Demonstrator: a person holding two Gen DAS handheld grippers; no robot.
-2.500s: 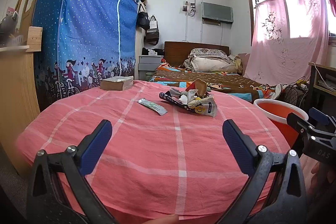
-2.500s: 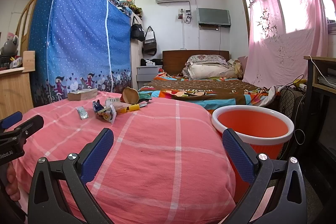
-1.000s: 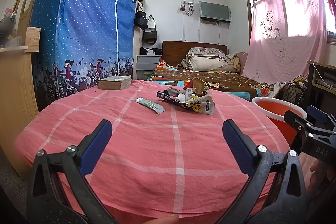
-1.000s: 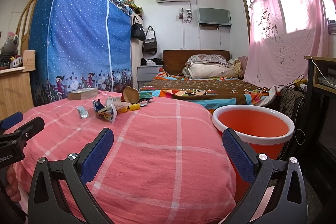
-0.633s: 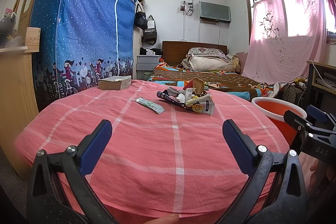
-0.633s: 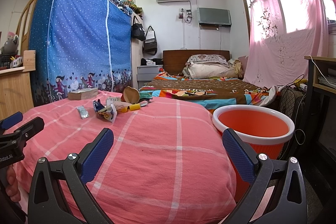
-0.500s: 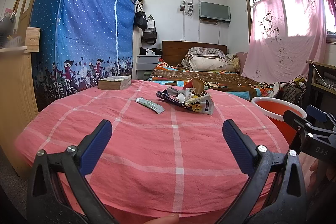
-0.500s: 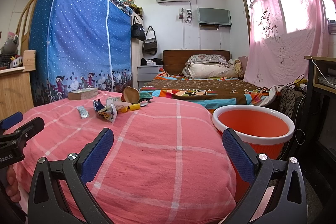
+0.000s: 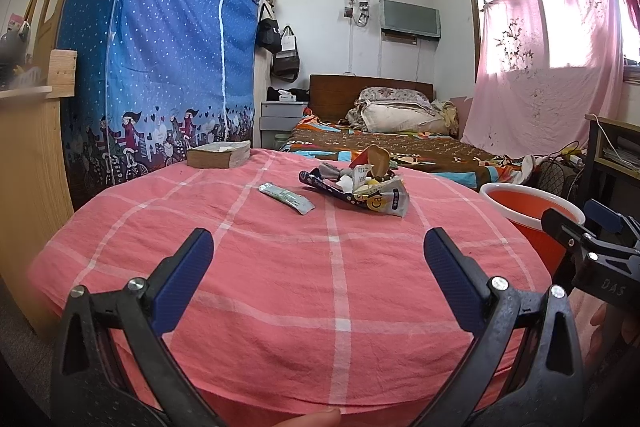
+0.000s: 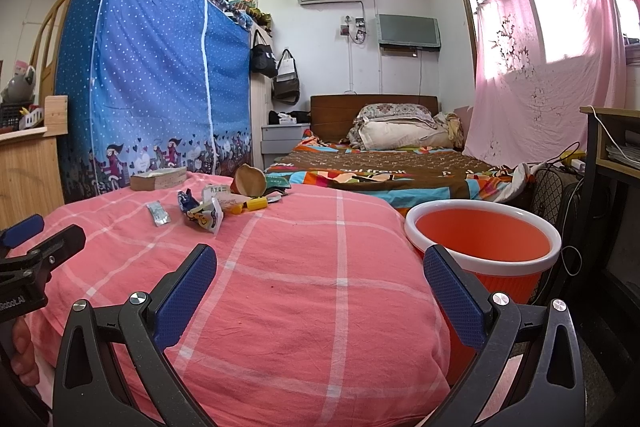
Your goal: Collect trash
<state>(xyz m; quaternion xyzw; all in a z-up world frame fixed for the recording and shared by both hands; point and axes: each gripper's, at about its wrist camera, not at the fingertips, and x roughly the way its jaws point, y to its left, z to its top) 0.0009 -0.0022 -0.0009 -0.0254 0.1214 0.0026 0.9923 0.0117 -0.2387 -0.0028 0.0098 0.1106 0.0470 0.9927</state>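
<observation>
While both tools hang over the near edge of the table (image 9: 280, 291), the left gripper (image 9: 318, 259) and the right gripper (image 10: 320, 263) stand spread wide with nothing between their blue pads. Ahead of each lies a bare stretch of pink checked cloth, open all the way to the trash pile (image 9: 360, 185) near the table's far side. A flat silver wrapper (image 9: 286, 198) lies just left of the pile, apart from it, and a thick book (image 9: 219, 155) sits at the table's far left edge. Off the table's right edge stands an orange bin (image 10: 482, 247) with a white rim, its mouth lower than the tabletop. Beyond the table a bed (image 10: 384, 163) fills the back of the room, a blue dotted wardrobe (image 9: 160, 67) rises to the table's left, and pink curtains (image 10: 540, 67) cover the window beyond the bin.
</observation>
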